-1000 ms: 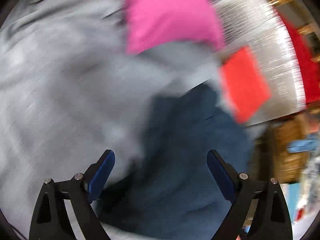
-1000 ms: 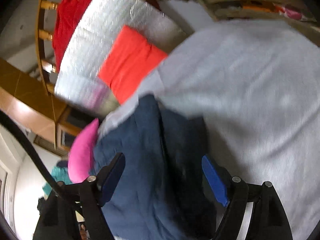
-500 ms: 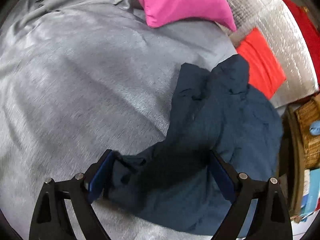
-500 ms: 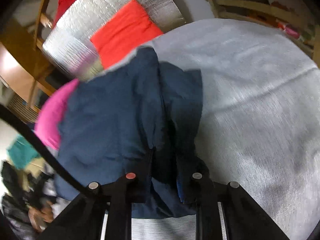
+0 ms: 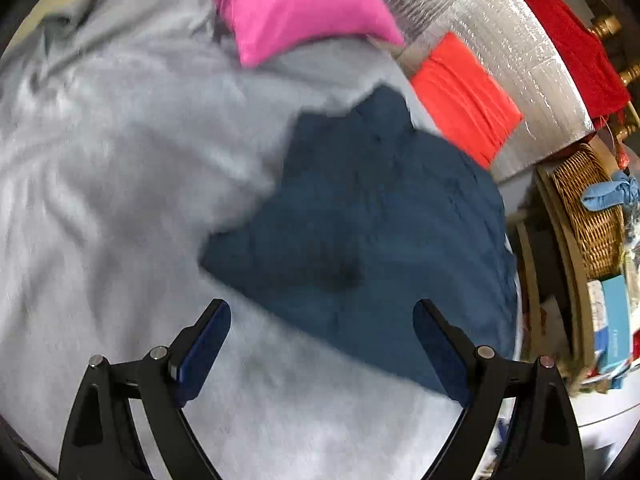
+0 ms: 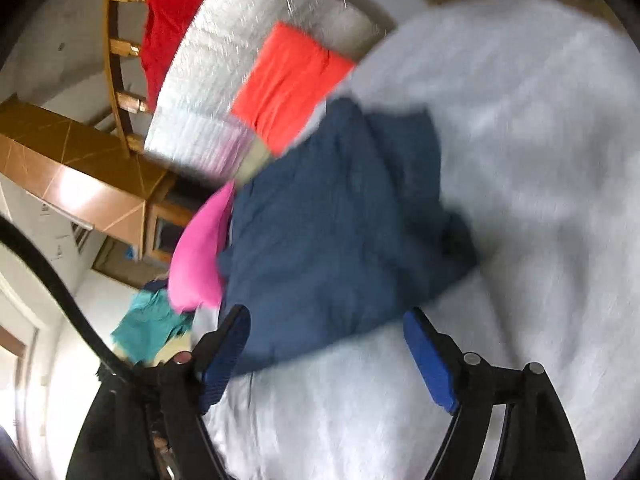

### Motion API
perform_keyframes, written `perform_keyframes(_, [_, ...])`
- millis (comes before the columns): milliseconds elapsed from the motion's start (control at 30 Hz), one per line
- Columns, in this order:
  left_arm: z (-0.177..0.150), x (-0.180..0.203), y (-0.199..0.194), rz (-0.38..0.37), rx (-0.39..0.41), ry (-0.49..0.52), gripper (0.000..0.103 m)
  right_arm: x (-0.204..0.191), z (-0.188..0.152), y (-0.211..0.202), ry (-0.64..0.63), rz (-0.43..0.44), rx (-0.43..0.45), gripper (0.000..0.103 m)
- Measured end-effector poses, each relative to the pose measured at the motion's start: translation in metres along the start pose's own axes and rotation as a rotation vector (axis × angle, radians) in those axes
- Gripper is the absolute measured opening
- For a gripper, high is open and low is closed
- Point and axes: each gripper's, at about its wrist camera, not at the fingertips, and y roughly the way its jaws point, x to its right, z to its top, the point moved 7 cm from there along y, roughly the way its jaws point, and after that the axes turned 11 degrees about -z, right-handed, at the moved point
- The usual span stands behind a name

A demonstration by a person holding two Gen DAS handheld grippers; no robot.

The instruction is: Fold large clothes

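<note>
Navy garment [image 5: 372, 236] lying part-folded on grey bedspread [image 5: 120, 200], near the orange cloth [image 5: 464, 96]. Left gripper [image 5: 322, 344] and right gripper [image 6: 326, 350] both spread wide, holding nothing. Best next: pinch near corners evenly, lift low, fold far.

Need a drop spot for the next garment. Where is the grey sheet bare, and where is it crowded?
Bare grey sheet spans everything on the open left gripper side of the navy garment, plus the strip in front of both grippers. Right view: open sheet beyond the open right gripper. Crowded at the head: pink pillow, orange cloth, silver mat.
</note>
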Motion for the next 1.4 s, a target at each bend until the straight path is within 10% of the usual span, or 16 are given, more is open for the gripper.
perform_keyframes(200, [-0.024, -0.031, 0.032, -0.056, -0.036, -0.216, 0.092, 0.010, -0.013, 0.050, 0.105, -0.015, -0.083, 0.081])
perform_keyframes(500, [0.030, -0.048, 0.050, -0.151, 0.145, -0.305, 0.092, 0.011, 0.045, 0.091, 0.223, 0.040, 0.044, 0.082])
perform_keyframes(667, [0.042, -0.036, 0.062, -0.158, 0.180, -0.277, 0.089, 0.018, 0.081, 0.105, 0.292, 0.059, 0.125, 0.073])
perform_keyframes(933, [0.044, -0.005, 0.065, -0.099, 0.209, -0.163, 0.038, 0.016, 0.079, 0.111, 0.175, -0.059, 0.123, 0.039])
perform_keyframes(1400, [-0.019, -0.025, -0.002, -0.035, 0.109, -0.047, 0.032, 0.032, -0.009, 0.041, 0.136, -0.053, 0.049, 0.034])
